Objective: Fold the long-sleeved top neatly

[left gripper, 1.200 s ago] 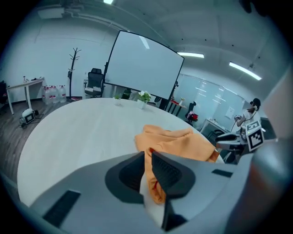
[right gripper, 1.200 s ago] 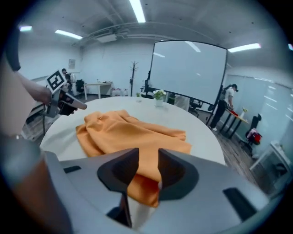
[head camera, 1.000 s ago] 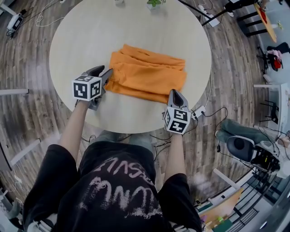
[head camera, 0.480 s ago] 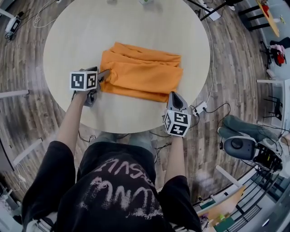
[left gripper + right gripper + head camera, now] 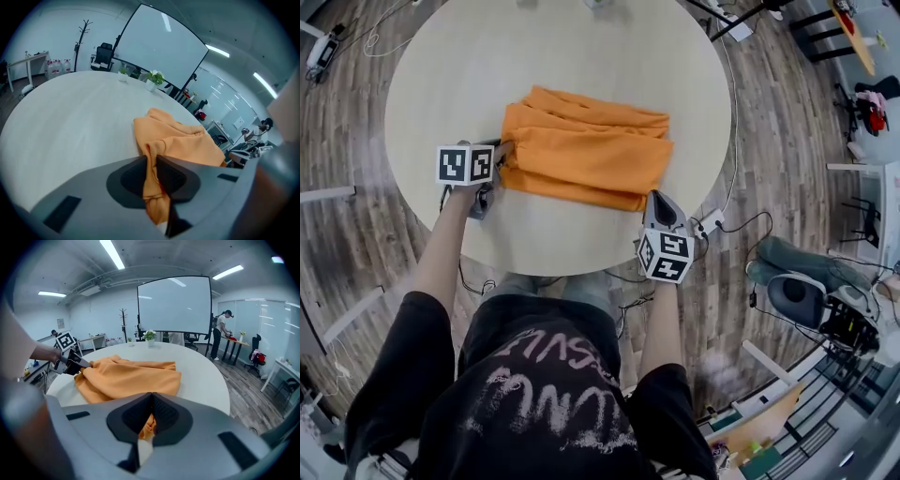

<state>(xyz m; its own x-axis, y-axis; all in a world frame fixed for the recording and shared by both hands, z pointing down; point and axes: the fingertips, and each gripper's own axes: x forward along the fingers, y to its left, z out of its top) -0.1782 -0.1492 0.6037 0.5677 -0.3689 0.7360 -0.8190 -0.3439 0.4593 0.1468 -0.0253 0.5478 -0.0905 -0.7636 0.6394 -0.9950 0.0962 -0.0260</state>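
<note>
The orange long-sleeved top lies folded into a rough rectangle on the round pale table. My left gripper is at the top's left edge. Its jaws have just been closing and now pinch a bunched fold of orange fabric in the left gripper. My right gripper sits at the near right corner, shut on a thin edge of the top, which shows between the pads of the right gripper. The left gripper also shows in the right gripper view.
Two small potted plants stand at the table's far edge. A cable and power strip lie on the wood floor to the right, near a grey chair. A large white screen stands behind the table; a person is by a far desk.
My left gripper came down onto the top's left edge and its open jaws closed on the fabric. The right gripper has hardly moved and stayed shut.
</note>
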